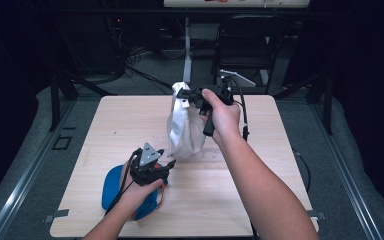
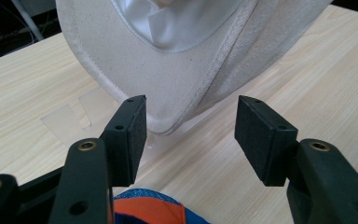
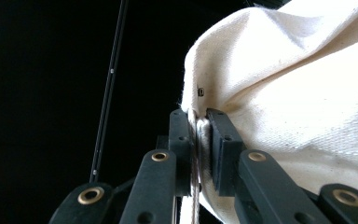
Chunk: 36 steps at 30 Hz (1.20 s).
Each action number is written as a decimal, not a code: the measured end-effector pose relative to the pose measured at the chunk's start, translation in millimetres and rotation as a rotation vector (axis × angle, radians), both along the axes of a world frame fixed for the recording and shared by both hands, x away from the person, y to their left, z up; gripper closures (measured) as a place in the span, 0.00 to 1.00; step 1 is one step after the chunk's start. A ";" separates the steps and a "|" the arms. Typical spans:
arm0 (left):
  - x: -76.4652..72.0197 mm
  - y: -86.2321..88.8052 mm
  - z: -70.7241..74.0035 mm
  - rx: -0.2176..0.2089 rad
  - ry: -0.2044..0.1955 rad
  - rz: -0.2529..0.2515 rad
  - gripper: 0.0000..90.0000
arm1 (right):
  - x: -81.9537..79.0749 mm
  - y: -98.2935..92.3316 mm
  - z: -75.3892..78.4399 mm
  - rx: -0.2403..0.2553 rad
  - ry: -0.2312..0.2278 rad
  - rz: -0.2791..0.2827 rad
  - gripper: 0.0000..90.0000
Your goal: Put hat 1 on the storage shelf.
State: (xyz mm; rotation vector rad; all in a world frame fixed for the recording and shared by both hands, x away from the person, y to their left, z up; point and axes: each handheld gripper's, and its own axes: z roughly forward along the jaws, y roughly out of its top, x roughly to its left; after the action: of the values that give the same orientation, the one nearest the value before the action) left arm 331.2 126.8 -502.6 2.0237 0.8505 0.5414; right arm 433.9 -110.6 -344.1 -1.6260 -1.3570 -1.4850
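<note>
While jaws pinch, bag (image 1: pixel 184 125) top hides.

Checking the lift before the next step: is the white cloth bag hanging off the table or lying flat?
Hanging. The right claw is shut on the white cloth bag at its top edge; its bottom corner seems to just meet the table.

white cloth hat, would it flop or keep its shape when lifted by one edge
The white hat probably flops: it hangs creased from the right gripper, pinched at its edge. Its stitched brim looks somewhat stiffer. Likely light.
</note>
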 end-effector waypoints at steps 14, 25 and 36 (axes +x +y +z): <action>8.1 4.2 -5.1 0.017 0.028 -0.001 0.87 | -2.7 0.4 0.9 0.001 -0.003 0.009 0.90; 14.5 19.3 -5.2 -0.012 0.053 -0.018 0.94 | -2.6 2.5 1.0 0.005 -0.005 0.012 0.90; 13.5 18.3 -6.7 -0.042 0.075 -0.020 0.95 | 3.2 5.7 -5.1 -0.002 0.009 0.011 0.90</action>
State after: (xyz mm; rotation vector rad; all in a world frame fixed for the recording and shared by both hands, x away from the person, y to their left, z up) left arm 344.7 145.1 -509.3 2.0226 0.8788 0.4349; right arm 437.1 -104.9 -349.2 -1.6220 -1.3604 -1.4691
